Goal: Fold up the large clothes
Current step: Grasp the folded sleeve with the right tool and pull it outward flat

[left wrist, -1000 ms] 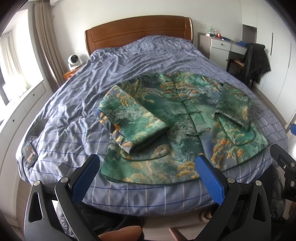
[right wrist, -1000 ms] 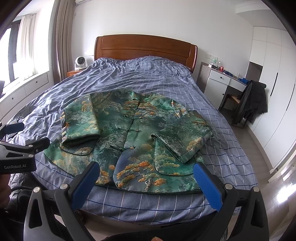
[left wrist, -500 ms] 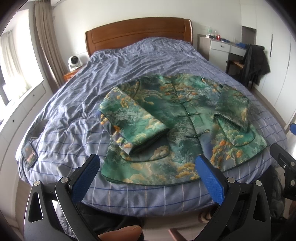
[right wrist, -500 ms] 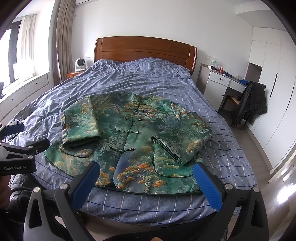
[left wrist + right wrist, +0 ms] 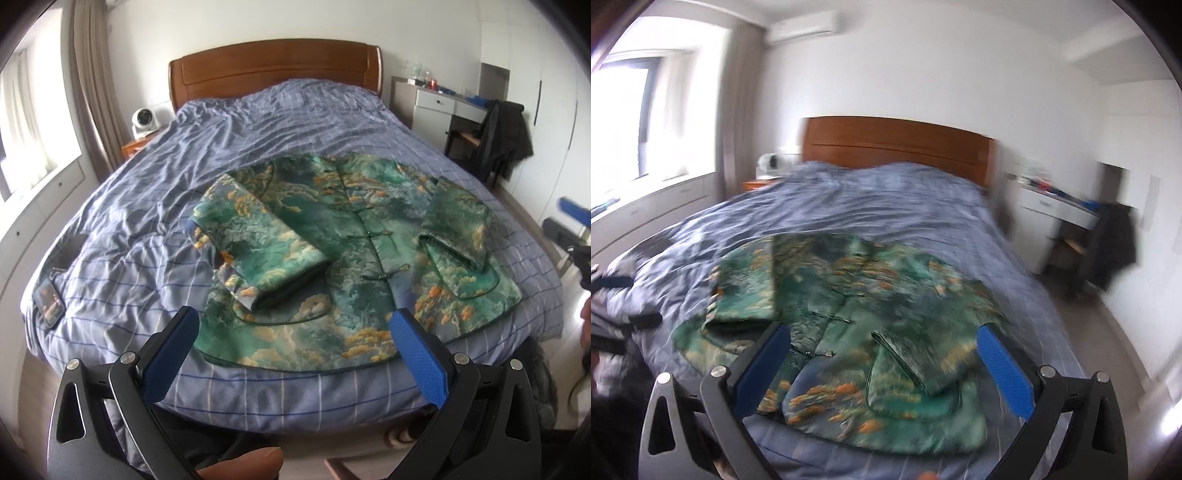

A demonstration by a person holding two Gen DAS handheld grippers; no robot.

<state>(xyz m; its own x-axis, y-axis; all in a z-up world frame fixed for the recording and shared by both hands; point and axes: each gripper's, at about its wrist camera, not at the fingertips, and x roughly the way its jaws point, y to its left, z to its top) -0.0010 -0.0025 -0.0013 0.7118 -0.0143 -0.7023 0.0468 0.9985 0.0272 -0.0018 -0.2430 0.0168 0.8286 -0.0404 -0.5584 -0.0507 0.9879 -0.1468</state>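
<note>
Since a second ago the right gripper [image 5: 882, 365] has swung closer over the jacket [image 5: 354, 258], blurring its view. Both grippers, left gripper [image 5: 295, 339] included, hang spread, empty. Jacket lies collar toward twelve o'clock on the checked bedspread [image 5: 147, 206], headboard [image 5: 273, 70] beyond.

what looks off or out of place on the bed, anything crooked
Two phones lie loose near the bed's edge, odd beside laundry. The green jacket lies flat, both sleeves folded in, though its left sleeve slants across the front. Both claws hang open, touching nothing.
</note>
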